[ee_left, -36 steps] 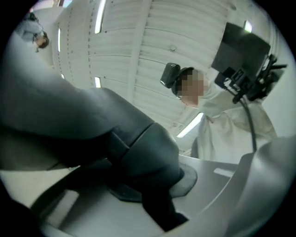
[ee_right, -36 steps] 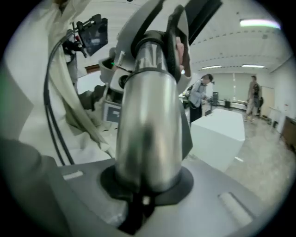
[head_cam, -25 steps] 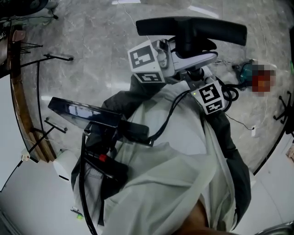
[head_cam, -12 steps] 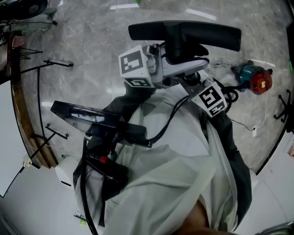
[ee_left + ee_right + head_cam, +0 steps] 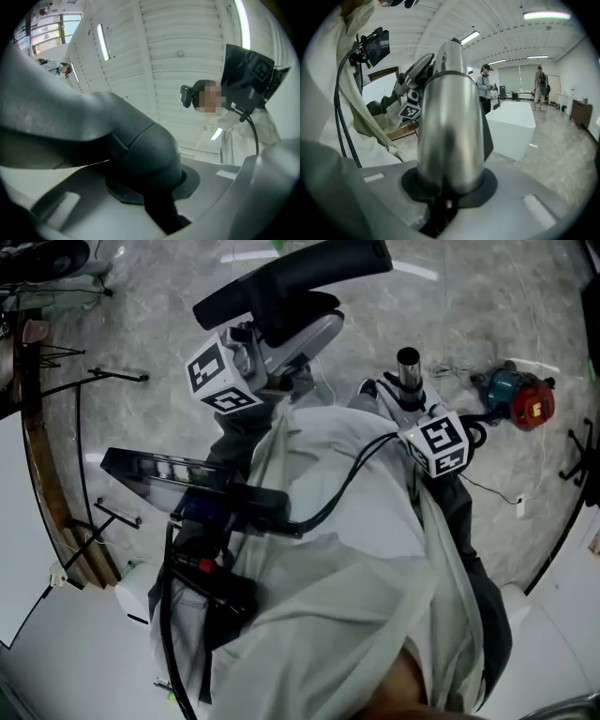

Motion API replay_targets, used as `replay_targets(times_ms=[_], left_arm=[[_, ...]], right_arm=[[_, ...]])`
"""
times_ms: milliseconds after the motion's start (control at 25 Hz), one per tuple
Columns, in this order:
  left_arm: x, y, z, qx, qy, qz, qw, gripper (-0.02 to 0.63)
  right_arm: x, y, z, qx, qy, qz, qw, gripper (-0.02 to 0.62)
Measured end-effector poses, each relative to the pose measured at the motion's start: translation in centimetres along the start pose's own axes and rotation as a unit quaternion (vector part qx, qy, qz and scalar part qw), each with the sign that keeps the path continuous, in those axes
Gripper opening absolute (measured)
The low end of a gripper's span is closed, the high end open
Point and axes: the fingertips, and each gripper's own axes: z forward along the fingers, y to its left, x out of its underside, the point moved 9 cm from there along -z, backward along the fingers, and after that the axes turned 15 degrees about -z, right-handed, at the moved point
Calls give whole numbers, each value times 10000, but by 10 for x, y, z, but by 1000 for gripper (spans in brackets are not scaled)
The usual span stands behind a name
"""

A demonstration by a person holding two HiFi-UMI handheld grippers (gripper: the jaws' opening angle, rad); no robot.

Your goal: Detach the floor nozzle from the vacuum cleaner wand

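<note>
Head view, floor nozzle (image 5: 291, 282) off wand (image 5: 409, 371), gripper views, both clamped

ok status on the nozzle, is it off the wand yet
Left gripper shut on floor nozzle, right gripper shut on wand. Nozzle off, wand end open. Nothing between them.

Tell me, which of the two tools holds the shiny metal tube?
The right tool: it clamps the silver wand, whose open end points up. The left tool clamps the black nozzle instead.
</note>
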Motion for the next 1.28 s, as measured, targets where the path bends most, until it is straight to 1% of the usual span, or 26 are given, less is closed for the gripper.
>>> replay_targets(times_ms=[80,160,240,320,400,480,600,760,840,1120,1280], left_arm=[[18,3,-3,-255,165,-77,9995,78],[47,3,3,-516,316,-154,9981,78],[65,-2,-5,-764,552,-130,9955,78],[61,-7,-27,-870,817,-94,9928,78],[57,-9,-42,-907,926,-143,9915,78],[62,-13,-44,-982,810,-250,9915,78],[76,-14,-31,-1020,581,-395,9923,78],[105,-8,-6,-1073,547,-377,9920,78],[113,-8,-2,-1069,507,-373,9923,78],[111,-7,-3,-1078,307,-585,9920,78],[108,-6,4,-1035,380,-667,9917,78]], right_arm=[[6,-7,-6,169,-6,-18,9999,71],[19,-16,-22,454,-103,-69,9989,71],[19,-14,-27,612,-185,-143,9979,71],[1,-3,-12,635,-158,-177,9977,71],[-13,3,1,651,-99,-120,9978,71],[-14,3,1,626,-67,-43,9980,71],[-3,-1,-13,654,-78,-57,9978,71],[26,-21,-28,636,-147,-53,9979,71],[33,-25,-30,627,-145,-49,9979,71],[29,-25,-31,639,-177,-46,9978,71],[26,-27,-34,684,-146,-24,9975,71]])
